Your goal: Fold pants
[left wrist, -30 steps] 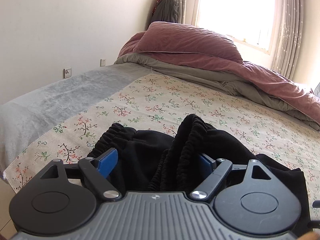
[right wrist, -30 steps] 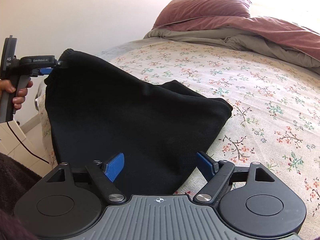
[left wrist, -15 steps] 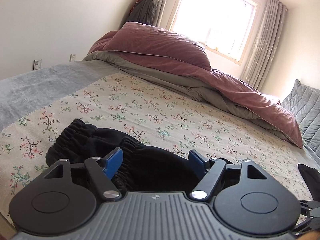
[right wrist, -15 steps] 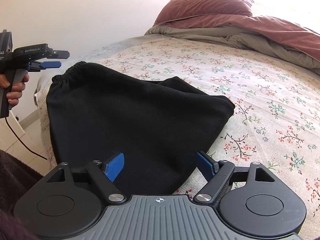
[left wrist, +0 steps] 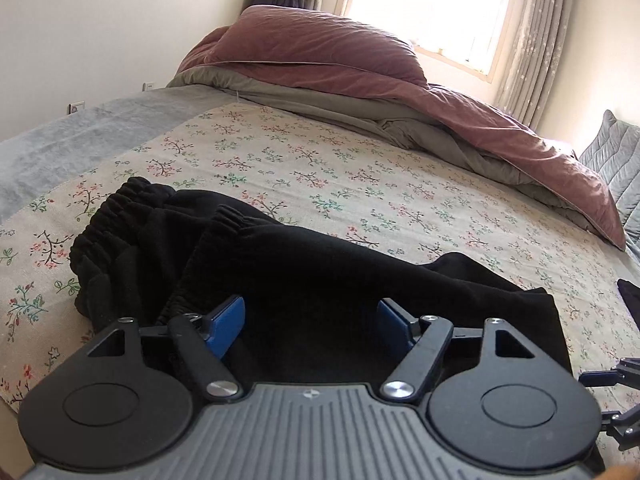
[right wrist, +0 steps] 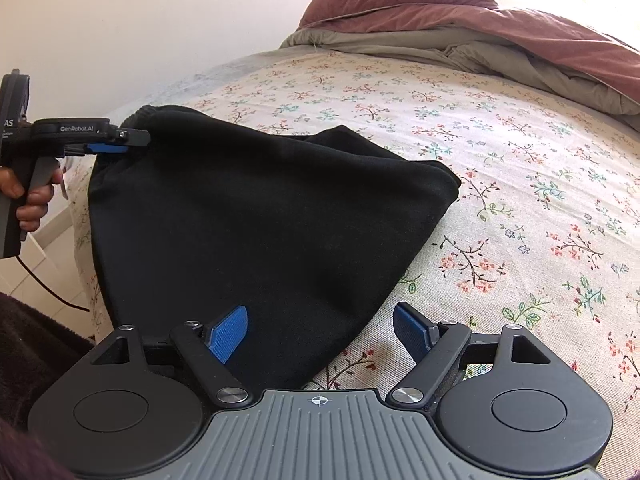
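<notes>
Black pants lie folded on the floral bedspread, elastic waistband toward the left bed edge. In the left wrist view the pants fill the foreground with the gathered waistband at left. My left gripper is open, its blue pads apart just above the cloth; it also shows in the right wrist view at the waistband corner. My right gripper is open and empty over the pants' near edge.
A maroon and grey duvet is piled at the bed's far end under a bright window. A grey blanket covers the left strip. The floor lies beyond the left edge.
The left gripper let go of the raised waistband, which dropped flat onto the bed. It then moved back down close to the waistband corner. The right gripper stayed still.
</notes>
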The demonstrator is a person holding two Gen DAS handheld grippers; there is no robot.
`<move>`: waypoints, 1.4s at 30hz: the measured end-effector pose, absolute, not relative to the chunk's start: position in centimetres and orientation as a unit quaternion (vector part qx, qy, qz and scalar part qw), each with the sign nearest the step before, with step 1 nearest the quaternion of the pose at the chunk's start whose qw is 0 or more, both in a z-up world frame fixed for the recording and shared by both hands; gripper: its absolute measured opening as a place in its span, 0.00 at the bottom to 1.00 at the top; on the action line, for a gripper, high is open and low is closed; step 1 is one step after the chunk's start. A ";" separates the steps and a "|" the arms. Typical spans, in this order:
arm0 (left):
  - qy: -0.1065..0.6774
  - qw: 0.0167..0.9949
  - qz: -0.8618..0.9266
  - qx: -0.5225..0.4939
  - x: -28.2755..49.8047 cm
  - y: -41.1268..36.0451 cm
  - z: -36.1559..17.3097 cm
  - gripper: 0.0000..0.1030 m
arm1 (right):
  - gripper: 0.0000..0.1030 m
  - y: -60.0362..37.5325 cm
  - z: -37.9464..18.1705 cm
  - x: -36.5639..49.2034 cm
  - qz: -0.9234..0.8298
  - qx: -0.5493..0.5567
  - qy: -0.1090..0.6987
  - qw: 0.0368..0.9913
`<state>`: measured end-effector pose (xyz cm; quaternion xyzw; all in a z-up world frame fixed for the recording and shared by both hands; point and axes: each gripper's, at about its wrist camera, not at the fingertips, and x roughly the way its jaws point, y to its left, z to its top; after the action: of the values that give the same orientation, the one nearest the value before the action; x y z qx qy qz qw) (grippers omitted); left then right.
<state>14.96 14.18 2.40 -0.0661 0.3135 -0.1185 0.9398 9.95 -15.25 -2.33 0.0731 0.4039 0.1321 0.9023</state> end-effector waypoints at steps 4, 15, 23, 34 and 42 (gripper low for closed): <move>0.302 0.942 -0.145 -0.024 11.4 10.6 2.8 0.89 | 0.82 -16.4 -2.1 9.6 0.136 0.108 0.443 0.879; 0.282 0.934 -0.216 0.042 4.0 4.0 1.1 0.99 | 0.63 -19.7 -3.5 8.2 0.189 0.316 0.495 0.787; 0.282 0.898 -0.327 0.080 1.4 0.5 1.3 1.00 | 0.30 -19.3 -3.8 8.0 0.212 0.361 0.514 0.748; 0.277 0.869 -0.341 0.229 0.8 -6.8 -1.2 0.85 | 0.29 -20.9 -2.7 8.5 0.239 0.400 0.483 0.741; 0.303 0.889 -0.279 0.198 2.2 -6.8 -3.2 0.72 | 0.45 -23.4 -2.5 9.3 0.189 0.390 0.473 0.767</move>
<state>2.24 -6.82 -3.24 0.1977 0.3033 -0.2788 0.8895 9.28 -23.38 -2.53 0.3904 0.4729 0.1887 0.7671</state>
